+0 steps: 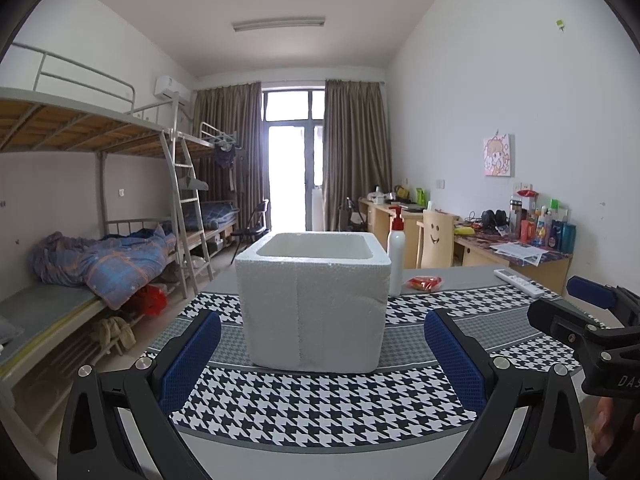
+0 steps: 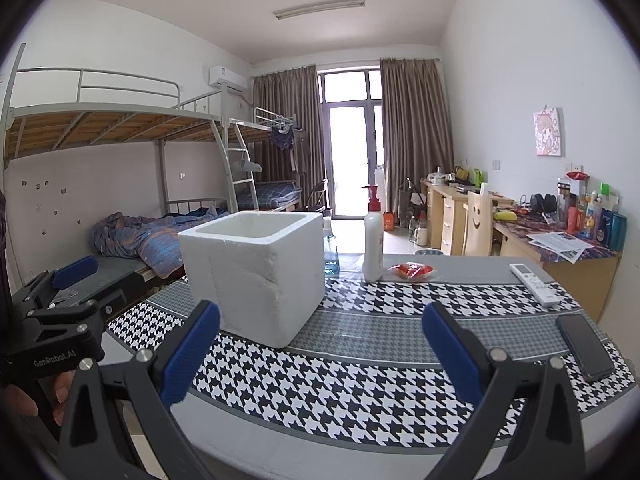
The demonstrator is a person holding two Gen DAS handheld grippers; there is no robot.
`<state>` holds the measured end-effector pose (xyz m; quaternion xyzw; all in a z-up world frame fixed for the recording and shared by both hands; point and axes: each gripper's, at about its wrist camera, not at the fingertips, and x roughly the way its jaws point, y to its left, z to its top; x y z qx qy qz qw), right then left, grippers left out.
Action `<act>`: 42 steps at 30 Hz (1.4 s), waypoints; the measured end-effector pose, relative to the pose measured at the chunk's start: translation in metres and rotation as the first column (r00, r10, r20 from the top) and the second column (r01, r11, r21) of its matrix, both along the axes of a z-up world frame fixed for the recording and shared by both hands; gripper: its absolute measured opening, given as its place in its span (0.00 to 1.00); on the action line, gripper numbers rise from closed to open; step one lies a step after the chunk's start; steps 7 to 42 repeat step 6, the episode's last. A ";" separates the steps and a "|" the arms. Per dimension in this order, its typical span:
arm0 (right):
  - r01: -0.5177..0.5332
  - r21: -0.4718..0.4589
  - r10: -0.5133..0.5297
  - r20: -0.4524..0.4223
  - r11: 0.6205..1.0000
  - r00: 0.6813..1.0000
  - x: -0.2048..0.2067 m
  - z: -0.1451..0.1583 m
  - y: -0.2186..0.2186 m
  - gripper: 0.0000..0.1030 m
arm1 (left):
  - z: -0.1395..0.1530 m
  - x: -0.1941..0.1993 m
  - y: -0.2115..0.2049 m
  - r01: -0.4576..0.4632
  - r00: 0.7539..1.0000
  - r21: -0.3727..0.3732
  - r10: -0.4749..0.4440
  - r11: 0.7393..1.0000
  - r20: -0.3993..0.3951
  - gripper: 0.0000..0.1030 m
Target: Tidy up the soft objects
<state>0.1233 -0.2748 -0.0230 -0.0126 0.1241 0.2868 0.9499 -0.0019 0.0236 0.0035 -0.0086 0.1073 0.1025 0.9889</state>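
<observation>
A white foam box [image 1: 314, 300] [image 2: 256, 266] stands open-topped on the houndstooth tablecloth [image 1: 320, 400] [image 2: 340, 384]. Its inside is hidden from both views. A small red soft packet [image 1: 423, 282] [image 2: 412, 270] lies behind it to the right, beside a white pump bottle [image 1: 396, 254] [image 2: 373, 246]. My left gripper [image 1: 322, 356] is open, directly in front of the box, nothing between its blue pads. My right gripper [image 2: 320, 352] is open too, nearer the table's front, right of the box. Each gripper shows at the edge of the other's view.
A white remote [image 1: 519, 282] [image 2: 535, 283] and a black phone [image 2: 585, 346] lie on the table's right side. A blue liquid bottle [image 2: 330, 248] stands behind the box. Bunk beds [image 1: 100, 248] line the left wall, cluttered desks [image 2: 560, 240] the right.
</observation>
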 end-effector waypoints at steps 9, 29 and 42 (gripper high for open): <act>0.000 0.000 0.000 0.003 1.000 1.000 -0.001 0.001 0.000 0.99 | 0.000 -0.002 0.001 0.005 1.000 0.002 -0.005 1.000 0.005 0.99; 0.000 0.000 0.000 0.003 1.000 1.000 -0.001 0.001 0.000 0.99 | 0.000 -0.002 0.001 0.005 1.000 0.002 -0.005 1.000 0.005 0.99; 0.000 0.000 0.000 0.003 1.000 1.000 -0.001 0.001 0.000 0.99 | 0.000 -0.002 0.001 0.005 1.000 0.002 -0.005 1.000 0.005 0.99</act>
